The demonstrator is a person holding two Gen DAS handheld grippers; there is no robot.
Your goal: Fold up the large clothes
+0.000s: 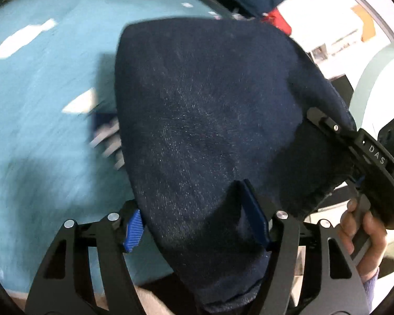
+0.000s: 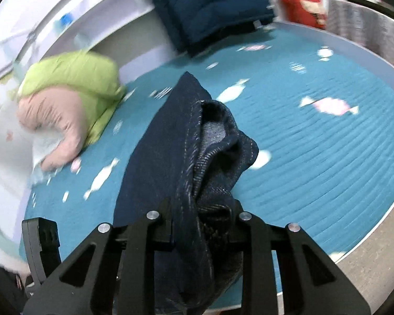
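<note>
Mid-fold: both the left tool (image 1: 197,225) and right tool (image 2: 201,221) are clamped on the dark denim garment (image 2: 170,141), lifted over the teal quilted mat (image 2: 315,157); next, lay it down flat with edges aligned.

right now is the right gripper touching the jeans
Touching. The right wrist view shows the right gripper shut on a bunched fold of the dark jeans, both fingers pressed against the denim.
</note>
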